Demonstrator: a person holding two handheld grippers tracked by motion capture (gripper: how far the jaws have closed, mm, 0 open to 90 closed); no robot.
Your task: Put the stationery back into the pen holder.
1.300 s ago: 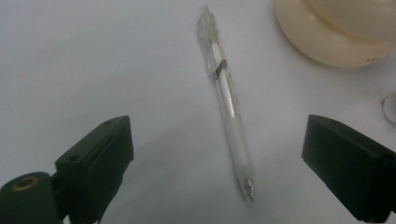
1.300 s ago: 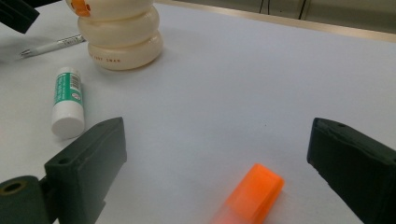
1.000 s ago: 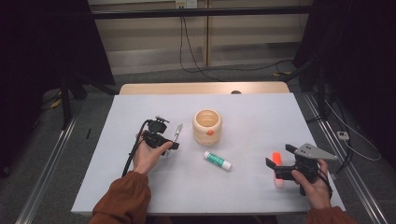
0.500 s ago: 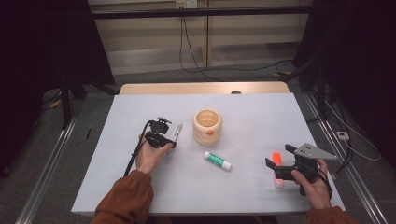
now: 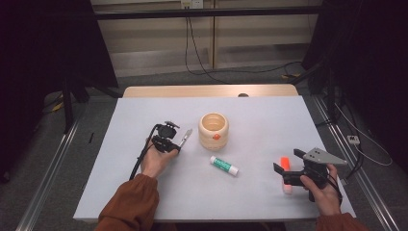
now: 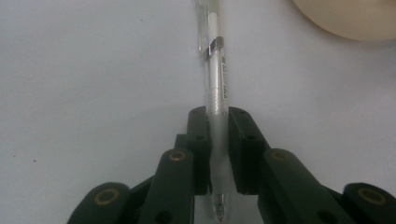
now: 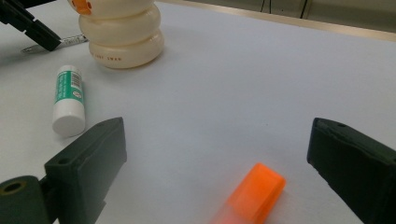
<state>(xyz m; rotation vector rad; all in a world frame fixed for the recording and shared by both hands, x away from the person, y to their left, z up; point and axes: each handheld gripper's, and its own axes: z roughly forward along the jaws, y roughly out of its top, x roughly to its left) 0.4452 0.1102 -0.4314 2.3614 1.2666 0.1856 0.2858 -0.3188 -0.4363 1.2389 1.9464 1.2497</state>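
A clear pen (image 6: 217,84) lies on the white table (image 5: 269,120), pointing toward a cream ringed cup (image 5: 213,129). My left gripper (image 6: 218,126) has just been closing and its pads now press on the pen's lower barrel; in the high view the left gripper (image 5: 175,145) sits left of the cup with the pen (image 5: 185,136) sticking out of it. My right gripper (image 7: 223,137) stands wide open low over the table, with an orange highlighter (image 7: 254,191) lying between its jaws, untouched. From above, the right gripper (image 5: 288,161) is at the front right.
A white glue stick with a green label (image 5: 223,165) lies between the two hands, in front of the cup. The cup (image 7: 122,37) has an orange mark on its side. The table's wooden far edge (image 5: 207,90) lies beyond it.
The left gripper's jaws have drawn together onto the pen beside the cup. Neither hand has shifted, and the right gripper stays as it was.
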